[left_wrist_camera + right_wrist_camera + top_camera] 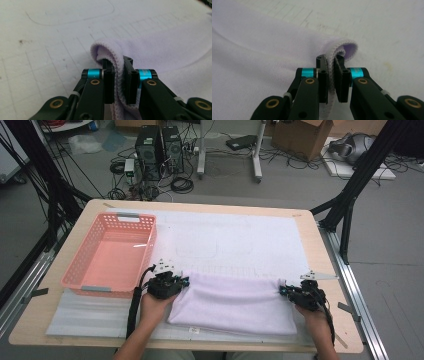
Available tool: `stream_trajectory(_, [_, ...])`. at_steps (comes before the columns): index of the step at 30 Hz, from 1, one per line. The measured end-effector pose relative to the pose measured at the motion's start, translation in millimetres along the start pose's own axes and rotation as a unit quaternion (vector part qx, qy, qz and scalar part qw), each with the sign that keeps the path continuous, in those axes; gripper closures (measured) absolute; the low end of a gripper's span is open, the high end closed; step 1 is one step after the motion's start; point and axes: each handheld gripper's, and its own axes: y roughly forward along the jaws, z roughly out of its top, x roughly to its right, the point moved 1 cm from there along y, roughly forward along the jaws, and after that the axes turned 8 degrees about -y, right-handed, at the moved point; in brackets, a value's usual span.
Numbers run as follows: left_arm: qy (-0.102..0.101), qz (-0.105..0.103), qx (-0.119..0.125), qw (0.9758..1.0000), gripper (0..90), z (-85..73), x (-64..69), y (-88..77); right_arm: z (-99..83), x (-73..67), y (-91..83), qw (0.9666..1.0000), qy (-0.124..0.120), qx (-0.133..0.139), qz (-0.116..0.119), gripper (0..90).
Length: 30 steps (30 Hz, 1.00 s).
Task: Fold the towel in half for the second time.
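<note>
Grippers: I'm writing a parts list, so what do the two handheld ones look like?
Both the left gripper and right gripper have black jaws, turquoise collars, brass-coloured rivets and white zip ties. In the high view, each carries a grey three-cornered plate and trails a black cable.

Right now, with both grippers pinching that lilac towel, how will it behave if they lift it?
The towel will probably sag between the left gripper and the right gripper: its pinched corners curl limply. It looks light. Its looped weave should resist slipping.

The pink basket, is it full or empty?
Empty: the pink basket shows only its bare floor, while the lilac towel lies beside it.
</note>
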Motion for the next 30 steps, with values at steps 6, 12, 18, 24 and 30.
stream_trajectory(6, [-0.004,0.011,0.026,0.9996,81.3,24.2,-3.4,10.4,19.3,14.8,4.3,0.999,0.005,0.028,-0.035,83.4])
stream_trajectory(12, [-0.012,0.017,0.039,0.999,81.3,51.5,-7.9,30.1,41.1,31.8,13.5,0.9972,0.013,0.034,-0.065,83.2])
stream_trajectory(18, [-0.01,0.021,0.048,0.9986,81.3,60.1,-16.2,42.7,55.5,41.5,25.2,0.9961,0.018,0.033,-0.08,83.1])
stream_trajectory(24, [-0.019,0.01,0.051,0.9985,73.4,59.4,-20.9,44.2,62.9,42.1,33.5,0.9945,0.022,0.039,-0.095,79.0])
stream_trajectory(30, [-0.005,-0.006,0.047,0.9989,47.6,59.6,-11.6,29.5,61.0,37.5,21.8,0.9933,0.023,0.053,-0.101,59.6])
